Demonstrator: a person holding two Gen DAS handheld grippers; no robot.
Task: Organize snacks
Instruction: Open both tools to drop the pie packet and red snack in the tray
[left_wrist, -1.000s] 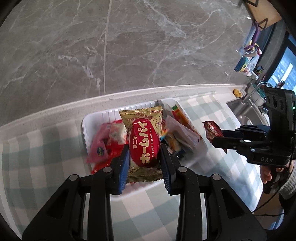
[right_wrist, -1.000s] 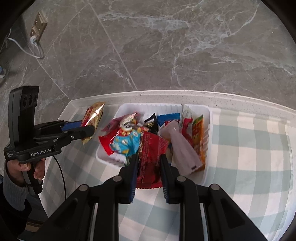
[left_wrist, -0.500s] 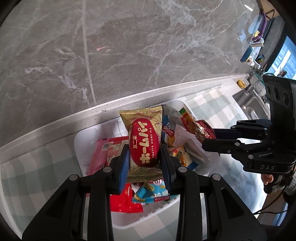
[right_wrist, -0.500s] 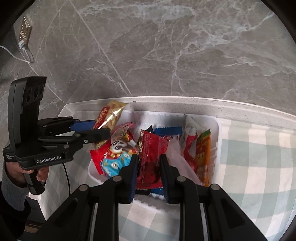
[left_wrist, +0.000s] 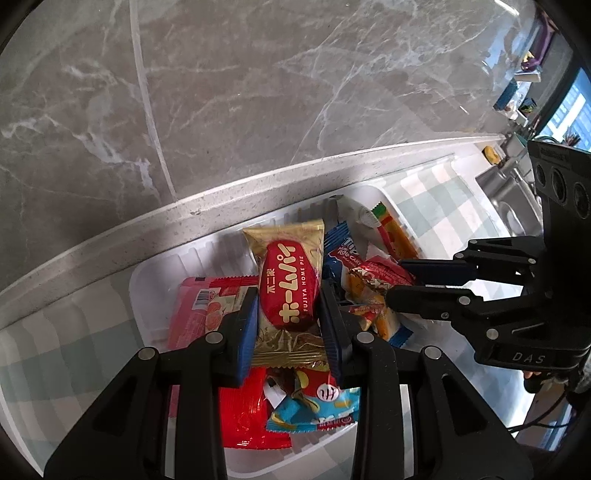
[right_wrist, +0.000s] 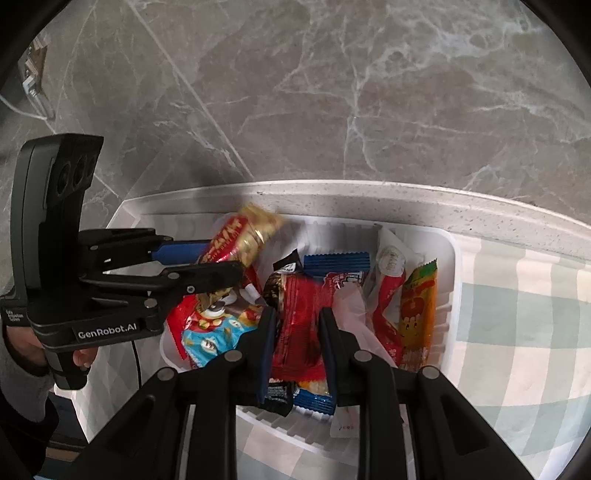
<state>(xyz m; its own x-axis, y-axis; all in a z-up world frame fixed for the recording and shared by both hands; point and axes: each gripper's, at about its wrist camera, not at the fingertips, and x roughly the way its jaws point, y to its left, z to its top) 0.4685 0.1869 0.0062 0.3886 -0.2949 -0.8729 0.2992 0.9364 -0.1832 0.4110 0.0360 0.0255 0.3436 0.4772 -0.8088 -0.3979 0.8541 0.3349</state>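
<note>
A white tray (left_wrist: 147, 266) (right_wrist: 452, 258) holds several mixed snack packets. My left gripper (left_wrist: 289, 317) is shut on a gold-and-red pie packet (left_wrist: 290, 288) and holds it over the tray; it also shows in the right wrist view (right_wrist: 240, 236). My right gripper (right_wrist: 297, 336) is shut on a red snack packet (right_wrist: 301, 314) over the tray's middle; the left wrist view shows this packet (left_wrist: 376, 275) between that gripper's fingers (left_wrist: 428, 297).
The tray sits on a green-and-white checked cloth (right_wrist: 524, 332) beside a white ledge (right_wrist: 406, 192) under a grey marble wall. A sink (left_wrist: 509, 206) lies to the right. Packets in the tray include a blue panda one (right_wrist: 210, 336) and an orange one (right_wrist: 419, 314).
Both grippers have moved in further over the tray with their packets, closer to each other. Both stay shut.
</note>
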